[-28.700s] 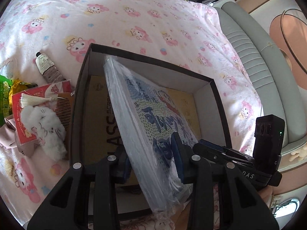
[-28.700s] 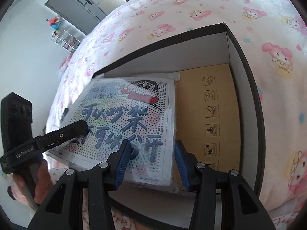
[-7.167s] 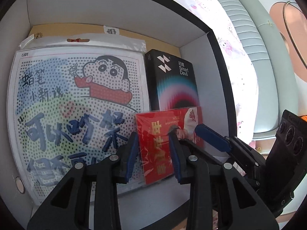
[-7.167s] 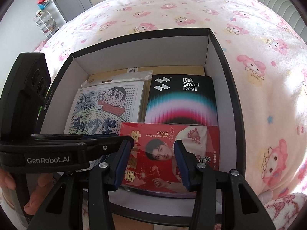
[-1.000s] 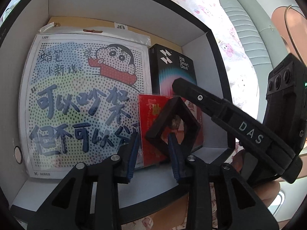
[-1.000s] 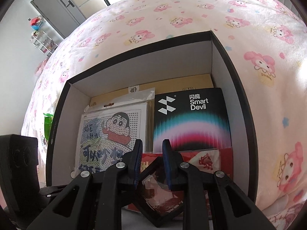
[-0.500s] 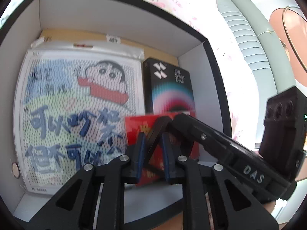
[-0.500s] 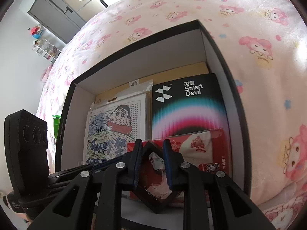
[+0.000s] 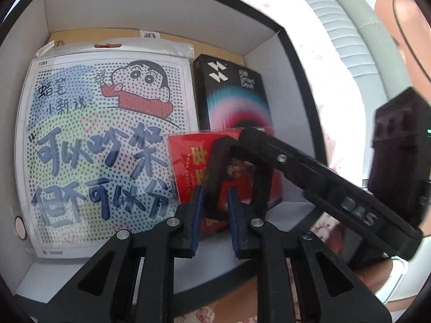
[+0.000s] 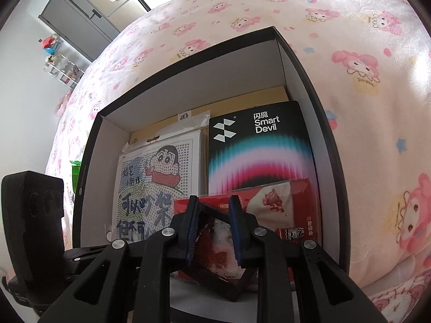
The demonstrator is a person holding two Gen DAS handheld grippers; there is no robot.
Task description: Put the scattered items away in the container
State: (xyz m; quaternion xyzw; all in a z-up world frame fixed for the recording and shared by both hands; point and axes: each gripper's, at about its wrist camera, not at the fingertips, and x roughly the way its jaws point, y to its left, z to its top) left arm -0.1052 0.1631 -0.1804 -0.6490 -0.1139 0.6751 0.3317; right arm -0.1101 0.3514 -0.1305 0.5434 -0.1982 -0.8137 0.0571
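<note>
Left wrist view first: your left hand-held gripper (image 9: pixel 215 215) has its blue pads nearly together and clamped on the lower side of a hollow black square frame (image 9: pixel 214 161), which hangs turned on its corner like a diamond. From the right edge of that view your right hand-held gripper (image 10: pixel 212 226) reaches in, and its own camera shows its pads pinched on the frame's upper corner, so you've got the frame held from both ends. It sits inside the black box (image 9: pixel 161 13), toward the box's near right corner, straight over the red card pack (image 9: pixel 186 161); whether it touches that pack, I cannot tell. Looking round the box now: the cartoon dot-board pack (image 9: pixel 94 148) lies flat and fills the box's left half. The black Smart Devil carton (image 10: pixel 258 156) lies against the box's right wall at the far end. The red card pack lies in front of that carton, overlapping its near edge and the dot-board's right edge. The box itself rests on the bed (image 10: pixel 269 5), with pink cartoon bedding running past its far and right walls.
</note>
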